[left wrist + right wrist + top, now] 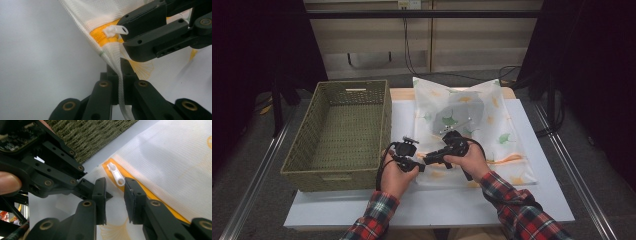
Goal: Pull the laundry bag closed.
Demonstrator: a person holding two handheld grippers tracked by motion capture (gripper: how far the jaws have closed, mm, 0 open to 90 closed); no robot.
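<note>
The left tongs (pixel 120 72) are clamped on the corner of 1 mesh bag (pixel 472 125), while the right tongs (pixel 115 195) stand apart, straddling its 1 white zip pull (pixel 116 174) without pressing it. The bag lies on the tabletop (pixel 542 200), beside 1 basket (pixel 337 135).

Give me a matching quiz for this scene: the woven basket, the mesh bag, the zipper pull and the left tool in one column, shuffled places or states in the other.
Things:
1. woven basket
2. mesh bag
3. zipper pull
4. left tool

Places or states:
A. white, lying on the orange zipper tape
B. shut on the bag's corner
C. at the table's left
D. spread flat with a leaf print

Pairs: 1-C, 2-D, 3-A, 4-B
</note>
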